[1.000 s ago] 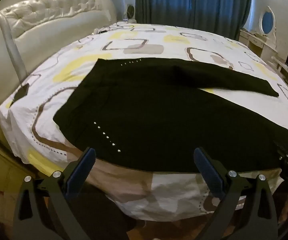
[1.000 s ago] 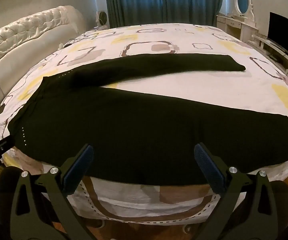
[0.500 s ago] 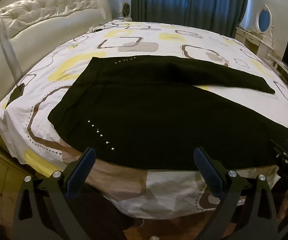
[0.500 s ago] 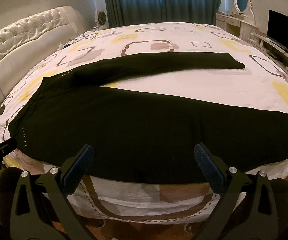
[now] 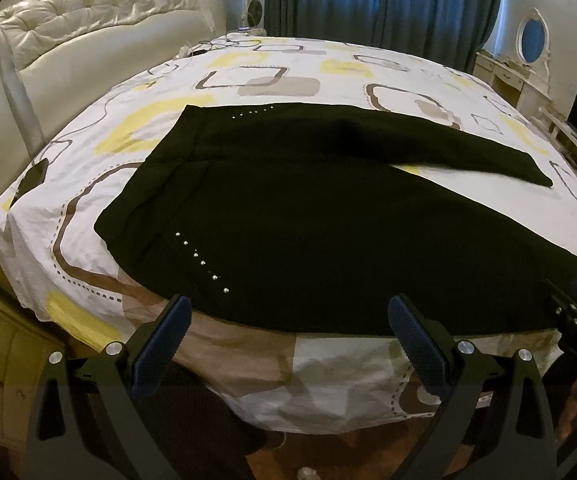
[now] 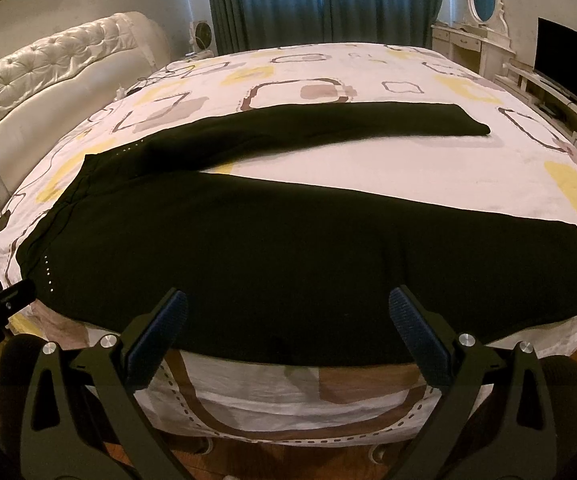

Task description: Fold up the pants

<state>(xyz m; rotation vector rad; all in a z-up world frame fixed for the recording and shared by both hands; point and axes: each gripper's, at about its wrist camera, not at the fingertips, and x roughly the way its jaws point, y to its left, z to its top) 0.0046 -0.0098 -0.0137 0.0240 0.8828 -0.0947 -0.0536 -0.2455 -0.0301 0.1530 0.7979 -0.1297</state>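
A: How far along?
B: Not begun. The black pants [image 6: 272,248] lie unfolded on the bed [image 6: 408,168], legs splayed apart.
A: Grippers?
B: Left gripper [image 5: 288,336] and right gripper [image 6: 288,332] both gape, empty, short of the near hem. Creases vanish in the dark cloth.

Both wrist views look from the bed's [image 5: 88,200] near edge toward the curtains [image 6: 328,0]; left view sits nearer the headboard [image 5: 88,32]; both share the pants [image 6: 288,248].
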